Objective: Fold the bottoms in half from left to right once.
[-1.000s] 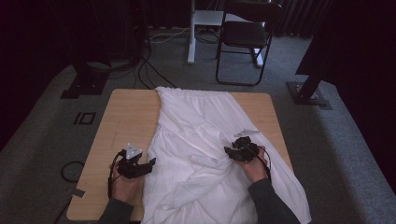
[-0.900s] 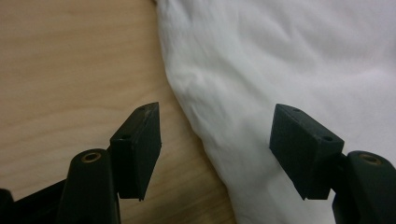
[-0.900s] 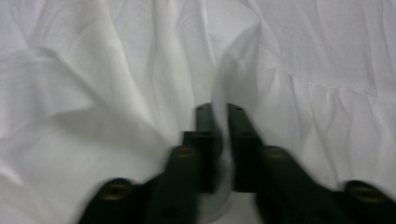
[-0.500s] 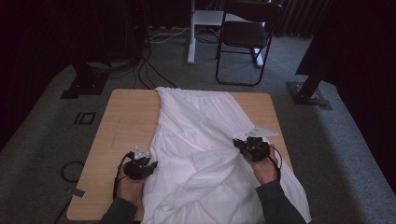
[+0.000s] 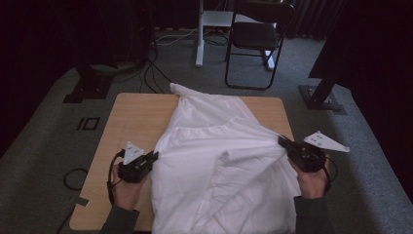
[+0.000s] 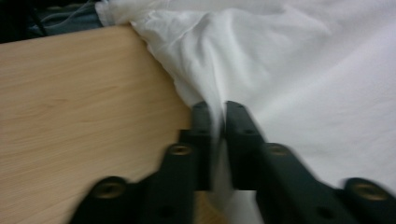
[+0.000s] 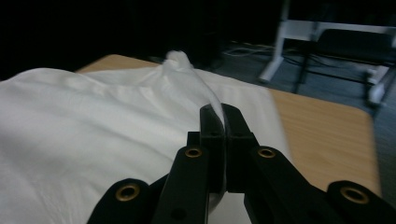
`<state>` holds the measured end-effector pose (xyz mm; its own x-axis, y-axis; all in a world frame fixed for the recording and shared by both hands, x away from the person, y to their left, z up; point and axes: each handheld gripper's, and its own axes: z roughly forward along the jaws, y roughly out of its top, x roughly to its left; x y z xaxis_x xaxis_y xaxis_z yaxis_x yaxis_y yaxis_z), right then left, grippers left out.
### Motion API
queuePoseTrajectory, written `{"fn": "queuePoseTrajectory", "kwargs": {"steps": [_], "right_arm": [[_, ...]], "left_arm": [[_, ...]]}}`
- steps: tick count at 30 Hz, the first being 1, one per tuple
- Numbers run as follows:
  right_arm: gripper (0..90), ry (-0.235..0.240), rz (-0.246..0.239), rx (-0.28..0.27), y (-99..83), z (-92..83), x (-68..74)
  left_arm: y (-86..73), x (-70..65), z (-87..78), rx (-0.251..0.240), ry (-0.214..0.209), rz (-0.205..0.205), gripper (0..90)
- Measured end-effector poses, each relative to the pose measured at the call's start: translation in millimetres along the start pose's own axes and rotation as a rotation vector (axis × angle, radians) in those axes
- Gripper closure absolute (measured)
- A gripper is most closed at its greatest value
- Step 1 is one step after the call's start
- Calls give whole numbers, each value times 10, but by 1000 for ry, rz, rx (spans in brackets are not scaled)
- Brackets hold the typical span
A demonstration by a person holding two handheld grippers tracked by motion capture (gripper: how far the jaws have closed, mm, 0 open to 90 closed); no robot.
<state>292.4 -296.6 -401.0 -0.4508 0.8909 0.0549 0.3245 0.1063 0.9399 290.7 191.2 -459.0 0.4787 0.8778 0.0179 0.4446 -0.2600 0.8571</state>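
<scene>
The left gripper had just been closing and pinched the near left edge of the white cloth; the right gripper had just clamped tight on its right edge. Between them the thin, creased fabric was stretched taut, then spread beyond both over the wooden table, bunching to a point at the far edge.

I see the wooden worktop mid-frame, a black chair at the top, a white stand left of it, and cables on grey carpet.
</scene>
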Motion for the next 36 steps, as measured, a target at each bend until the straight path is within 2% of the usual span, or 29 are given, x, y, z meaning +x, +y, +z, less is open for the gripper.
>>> {"fn": "queuePoseTrajectory", "kwargs": {"steps": [1,2,4,5,6,8,9,10,11,13,14,15,16,18,19,20,21,22,23,24,25,27,30,31,32,34,35,36], "right_arm": [[888,0,0,0,0,0,0],[888,-78,21,76,-181,19,-206],[887,-117,43,146,-368,100,-364],[887,-131,69,203,-516,179,-477],[887,-134,85,228,-607,230,-542],[885,-142,117,307,-860,387,-698],[885,-145,133,335,-957,451,-749],[884,-145,143,359,-1043,508,-789],[882,-149,156,381,-1116,559,-819],[882,-152,161,395,-1163,591,-831],[876,-155,165,429,-1262,667,-839],[873,-155,159,438,-1289,690,-831],[872,-154,157,448,-1307,707,-819],[871,-149,156,466,-1332,739,-793],[871,-148,155,461,-1333,745,-778],[871,-145,159,464,-1329,751,-771],[871,-145,159,464,-1329,751,-771],[871,-139,166,463,-1325,761,-763],[871,-130,167,466,-1313,793,-727],[871,-130,167,466,-1313,793,-727],[871,-122,165,467,-1308,811,-700],[871,-94,156,467,-1291,871,-625],[869,-60,153,470,-1264,953,-552],[870,-52,147,471,-1251,987,-527],[869,-46,138,477,-1232,1030,-489],[868,-32,123,480,-1204,1104,-434],[867,-26,114,479,-1191,1143,-408],[865,-19,112,480,-1177,1181,-382]], "left_arm": [[0,0,0,0,0,0,719],[-48,-145,235,63,-18,33,627],[-103,-233,369,84,-32,28,586],[-119,-267,404,92,-38,27,567],[-140,-326,446,94,-59,26,561],[-160,-445,499,94,-109,65,539],[-160,-445,499,94,-109,65,527],[-172,-509,532,105,-125,94,516],[-214,-616,638,145,-134,146,515],[-214,-616,638,145,-134,146,516],[-345,-713,887,245,-119,206,558],[-383,-723,949,268,-98,217,595],[-415,-713,1000,291,-79,225,646],[-421,-642,1033,276,-94,195,727],[-421,-642,1033,276,-94,195,755],[-390,-573,1069,288,-52,214,789],[-390,-573,1069,288,-52,214,793],[-363,-505,1100,296,-26,213,793],[-322,-387,1156,305,25,216,811],[-322,-387,1156,305,25,216,821],[-267,-212,1223,321,62,189,821],[-210,-55,1290,335,87,163,826],[-129,79,1403,353,131,173,848],[-129,79,1403,353,131,173,855],[-69,158,1502,360,167,191,856],[-21,250,1586,365,206,202,856],[3,302,1626,369,223,202,856],[3,302,1626,369,223,202,856]]}}
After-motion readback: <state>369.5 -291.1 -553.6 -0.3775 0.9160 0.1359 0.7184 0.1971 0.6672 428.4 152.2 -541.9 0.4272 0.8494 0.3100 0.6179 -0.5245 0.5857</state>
